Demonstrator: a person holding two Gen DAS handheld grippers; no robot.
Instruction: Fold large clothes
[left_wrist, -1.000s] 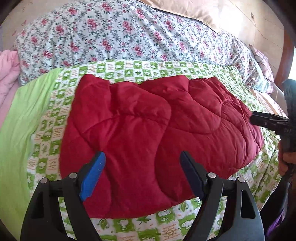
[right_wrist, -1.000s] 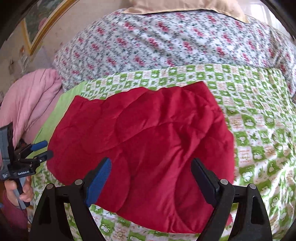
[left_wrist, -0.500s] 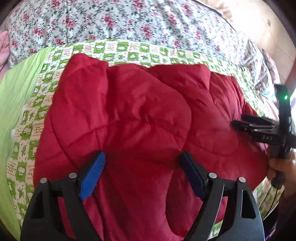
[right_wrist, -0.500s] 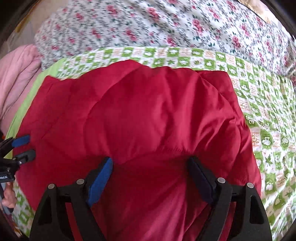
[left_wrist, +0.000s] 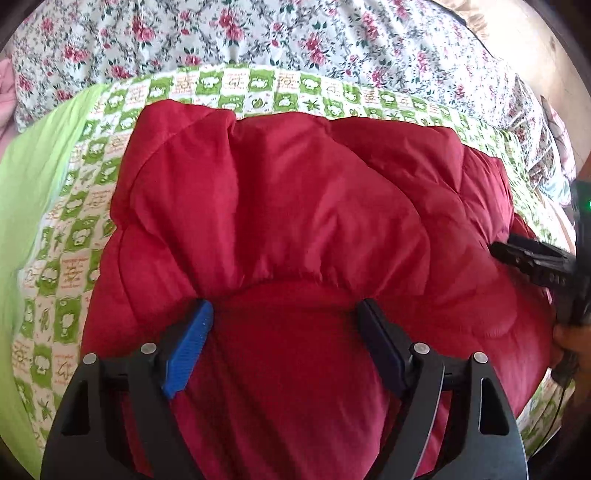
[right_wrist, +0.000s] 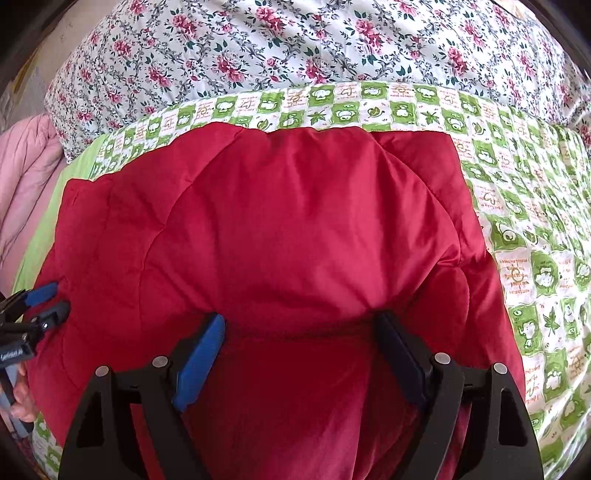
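A red quilted padded garment (left_wrist: 295, 221) lies folded on the bed and fills both views; it also shows in the right wrist view (right_wrist: 288, 229). My left gripper (left_wrist: 284, 314) is open, its fingers pressed down on the garment's near fold, straddling a puckered ridge of cloth. My right gripper (right_wrist: 299, 325) is open the same way on the garment, further right. Each gripper shows in the other's view: the right one at the garment's right edge (left_wrist: 532, 258), the left one at its left edge (right_wrist: 44, 302).
The garment rests on a green-and-white checked sheet (right_wrist: 535, 229) with a plain lime border (left_wrist: 33, 184). A floral quilt (left_wrist: 295, 40) is heaped behind it. A pink garment (right_wrist: 26, 177) lies at the far left.
Both grippers have moved down and forward from above the bed's near edge onto the red garment, which now bulges between their open fingers.
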